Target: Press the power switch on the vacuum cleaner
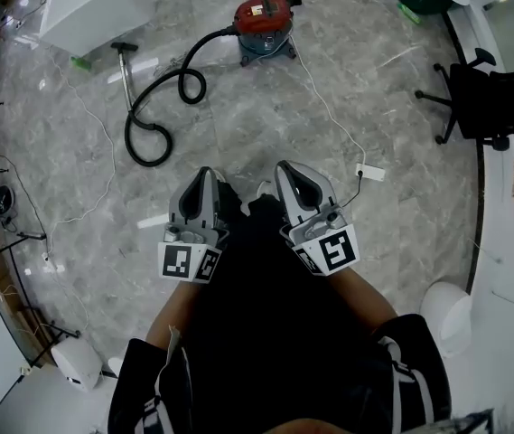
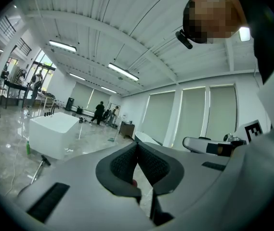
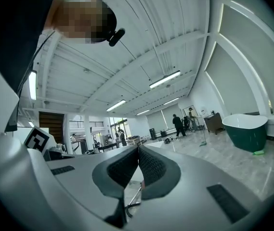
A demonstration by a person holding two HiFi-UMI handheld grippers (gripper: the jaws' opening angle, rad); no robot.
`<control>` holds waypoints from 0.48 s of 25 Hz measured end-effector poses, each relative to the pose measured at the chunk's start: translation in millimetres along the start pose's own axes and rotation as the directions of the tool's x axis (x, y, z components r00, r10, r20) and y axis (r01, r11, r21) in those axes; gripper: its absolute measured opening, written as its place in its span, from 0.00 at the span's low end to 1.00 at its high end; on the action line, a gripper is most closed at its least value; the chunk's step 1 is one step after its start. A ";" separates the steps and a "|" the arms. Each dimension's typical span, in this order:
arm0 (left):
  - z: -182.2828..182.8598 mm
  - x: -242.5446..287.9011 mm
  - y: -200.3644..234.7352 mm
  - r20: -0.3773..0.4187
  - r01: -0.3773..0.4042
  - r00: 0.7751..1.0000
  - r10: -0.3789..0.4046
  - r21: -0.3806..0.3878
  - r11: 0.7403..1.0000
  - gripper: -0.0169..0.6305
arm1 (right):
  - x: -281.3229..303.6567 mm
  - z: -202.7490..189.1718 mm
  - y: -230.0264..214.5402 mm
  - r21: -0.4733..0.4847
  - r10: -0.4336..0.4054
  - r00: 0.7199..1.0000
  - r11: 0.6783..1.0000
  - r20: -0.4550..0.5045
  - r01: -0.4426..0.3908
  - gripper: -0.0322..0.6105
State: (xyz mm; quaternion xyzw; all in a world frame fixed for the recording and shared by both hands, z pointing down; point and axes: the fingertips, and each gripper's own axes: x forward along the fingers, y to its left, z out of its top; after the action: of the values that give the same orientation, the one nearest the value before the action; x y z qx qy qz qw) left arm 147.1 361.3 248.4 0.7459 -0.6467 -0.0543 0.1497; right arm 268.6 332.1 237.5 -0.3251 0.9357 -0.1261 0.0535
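Note:
The red vacuum cleaner [image 1: 264,23] stands on the marble floor far ahead, near the top of the head view. Its black hose [image 1: 161,107] loops leftward to a metal wand [image 1: 129,78]. I cannot make out its power switch at this distance. My left gripper [image 1: 206,173] and right gripper [image 1: 286,166] are held side by side close to the person's body, well short of the vacuum. In the left gripper view the gripper [image 2: 137,144] has its pads pressed together on nothing. The right gripper [image 3: 138,148] is shut the same way, also empty.
A white cable runs from the vacuum to a power strip [image 1: 370,172] on the floor at the right. A white tub [image 1: 94,7] stands back left, a dark green tub [image 3: 245,129] back right, and a black office chair [image 1: 484,99] at the right. People stand far off in the hall.

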 end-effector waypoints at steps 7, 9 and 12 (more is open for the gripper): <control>-1.6 36.7 6.8 -0.033 0.025 0.999 -0.024 0.015 1.000 0.05 | 9.3 -6.1 -32.8 0.034 -0.050 0.999 0.998 -0.017 0.051 0.08; -4.2 54.0 4.9 -0.047 0.058 0.997 -0.058 -0.003 0.998 0.05 | 11.8 -8.3 -47.9 0.044 -0.079 0.997 0.996 -0.028 0.080 0.08; -5.0 77.5 8.1 -0.040 0.103 0.994 -0.104 -0.015 0.995 0.05 | 20.3 -11.4 -65.0 0.022 -0.121 0.992 0.992 -0.043 0.122 0.08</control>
State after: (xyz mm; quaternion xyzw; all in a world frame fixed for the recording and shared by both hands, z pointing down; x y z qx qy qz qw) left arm 153.0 285.1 264.3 0.7783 -0.6037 -0.0510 0.1648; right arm 289.3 272.6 265.7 -0.3781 0.9135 -0.1475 0.0303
